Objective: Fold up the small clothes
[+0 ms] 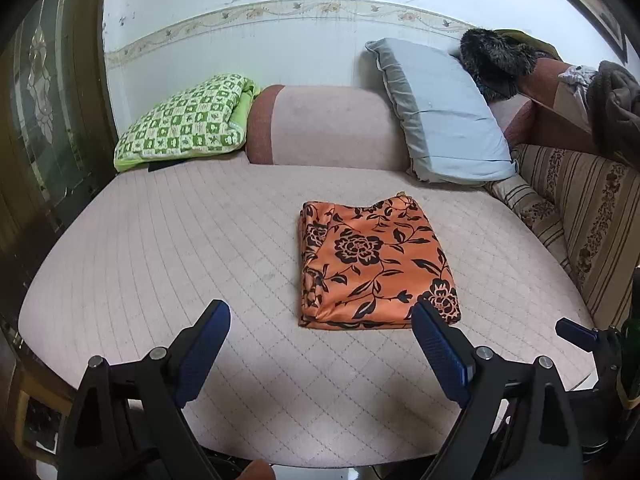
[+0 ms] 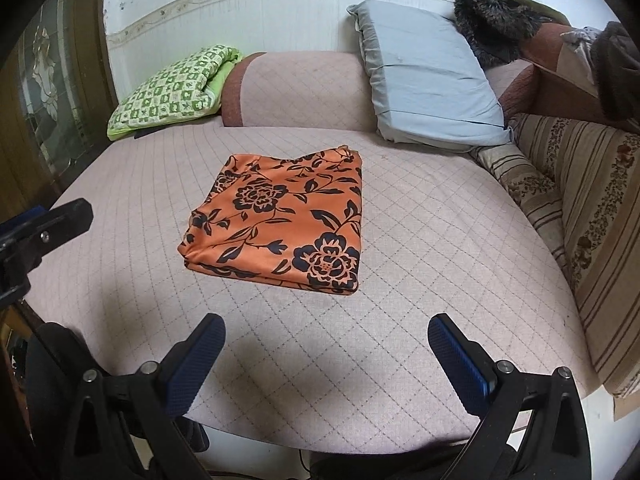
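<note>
Nearest the lens, left claw (image 1: 320, 320): jaws spread wide, blue ribbed pads (image 1: 202, 354) bare, nothing grasped, poised above the front edge of the quilted pink sofa seat (image 1: 160, 240). Right claw (image 2: 326, 332): likewise released and empty, jaws wide apart, held over the same front edge.

Folded orange cloth (image 2: 280, 220), black flower print: lay flat as a neat rectangle near the middle of the seat, beyond both claws and touching neither; its near right corner appeared just behind the left claw's right pad in the left wrist view.

Behind the cloth: pink backrest cushion (image 1: 332, 128). Behind and left of the cloth: green checked pillow (image 1: 184, 120). Behind and right of the cloth: pale blue pillow (image 2: 428, 84), leaning on the backrest. Right of the cloth: striped floral cushion (image 2: 592, 208).
</note>
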`<act>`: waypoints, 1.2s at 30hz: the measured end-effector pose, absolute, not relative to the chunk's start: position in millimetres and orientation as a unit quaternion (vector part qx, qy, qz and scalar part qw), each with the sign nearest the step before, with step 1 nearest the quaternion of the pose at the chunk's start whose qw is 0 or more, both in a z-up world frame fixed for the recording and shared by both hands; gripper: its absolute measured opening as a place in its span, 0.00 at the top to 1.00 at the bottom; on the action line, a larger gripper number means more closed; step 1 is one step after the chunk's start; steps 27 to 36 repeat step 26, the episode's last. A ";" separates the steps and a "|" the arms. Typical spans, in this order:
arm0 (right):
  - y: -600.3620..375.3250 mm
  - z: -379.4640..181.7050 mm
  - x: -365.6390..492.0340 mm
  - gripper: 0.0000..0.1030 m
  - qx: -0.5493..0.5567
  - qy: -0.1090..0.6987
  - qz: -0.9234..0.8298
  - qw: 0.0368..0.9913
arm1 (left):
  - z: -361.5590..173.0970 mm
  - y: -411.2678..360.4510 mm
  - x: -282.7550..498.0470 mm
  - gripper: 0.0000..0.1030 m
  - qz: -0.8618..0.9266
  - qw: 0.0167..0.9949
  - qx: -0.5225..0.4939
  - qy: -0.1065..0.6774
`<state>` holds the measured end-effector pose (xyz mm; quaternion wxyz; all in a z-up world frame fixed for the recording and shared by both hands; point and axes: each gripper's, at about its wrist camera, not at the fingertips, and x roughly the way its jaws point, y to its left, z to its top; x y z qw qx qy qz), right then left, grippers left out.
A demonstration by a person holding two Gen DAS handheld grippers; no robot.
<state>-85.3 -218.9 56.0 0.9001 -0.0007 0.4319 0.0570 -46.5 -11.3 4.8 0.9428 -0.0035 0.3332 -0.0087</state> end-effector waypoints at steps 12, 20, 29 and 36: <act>-218.0 57.2 -72.3 0.01 0.000 0.429 0.059 0.901 | 4.0 -9.7 -29.3 0.10 -0.020 0.938 -0.029 0.345; -215.7 54.7 -61.7 0.01 0.000 0.431 0.063 0.900 | -1.2 -7.8 -12.0 0.02 -0.030 0.933 -0.041 0.357; -209.0 50.4 -53.6 0.01 -0.006 0.436 0.069 0.897 | -1.4 -11.2 -4.0 0.01 -0.042 0.936 -0.039 0.347; -209.0 50.4 -53.6 0.01 -0.006 0.436 0.069 0.897 | -1.4 -11.2 -4.0 0.01 -0.042 0.936 -0.039 0.347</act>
